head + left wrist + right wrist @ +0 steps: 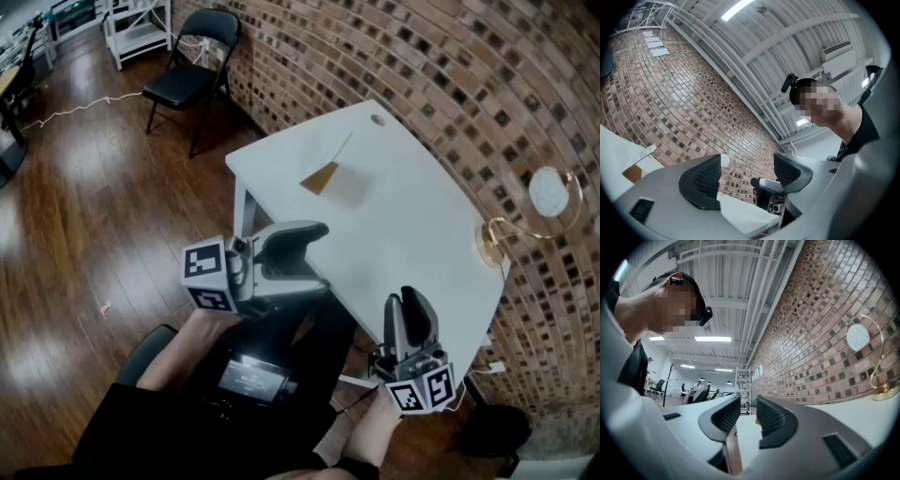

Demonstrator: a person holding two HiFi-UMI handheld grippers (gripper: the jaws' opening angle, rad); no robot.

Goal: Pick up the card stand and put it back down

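Note:
The card stand is a small brown wooden wedge with a white card stuck in it, upright near the far end of the white table. It shows at the lower left of the left gripper view. My left gripper hovers at the table's near left corner, well short of the stand, its jaws wide apart with nothing between them. The right gripper hangs at the near right edge, jaws a small gap apart and empty.
A gold wire stand with a round white disc rises from the table's right edge by the brick wall, and is also in the right gripper view. A black folding chair stands on the wooden floor beyond the table.

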